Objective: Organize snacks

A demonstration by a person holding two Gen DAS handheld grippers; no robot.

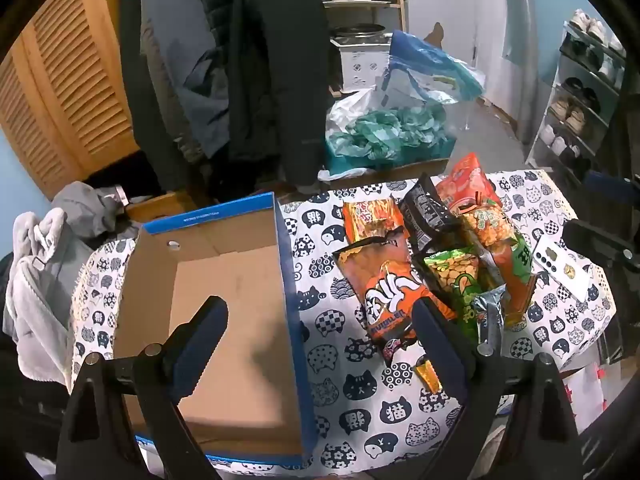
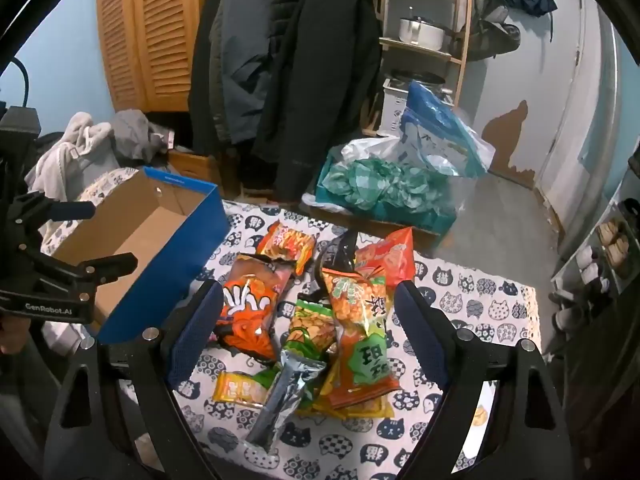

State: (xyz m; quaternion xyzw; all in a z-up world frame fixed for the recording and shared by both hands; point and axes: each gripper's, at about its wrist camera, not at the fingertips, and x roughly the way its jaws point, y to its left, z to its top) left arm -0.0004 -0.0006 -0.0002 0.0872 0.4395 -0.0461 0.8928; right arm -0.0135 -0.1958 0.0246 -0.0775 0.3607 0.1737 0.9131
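Foil and plastic snack packets (image 2: 320,320) lie heaped on the counter (image 2: 480,304) between and just ahead of the right gripper (image 2: 308,328) jaws, which stand wide and empty. Judged light, crinkly, slippery, crushable; take one by a sealed edge. Left gripper (image 1: 320,332) jaws, also wide, straddle the cardboard box (image 1: 224,280) wall.

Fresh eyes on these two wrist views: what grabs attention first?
The bright heap of snack bags on the cat-print tablecloth, mostly orange and green, with a silver packet in front. Beside it stands an empty blue cardboard box. Both the left gripper and right gripper hang open above, holding nothing.
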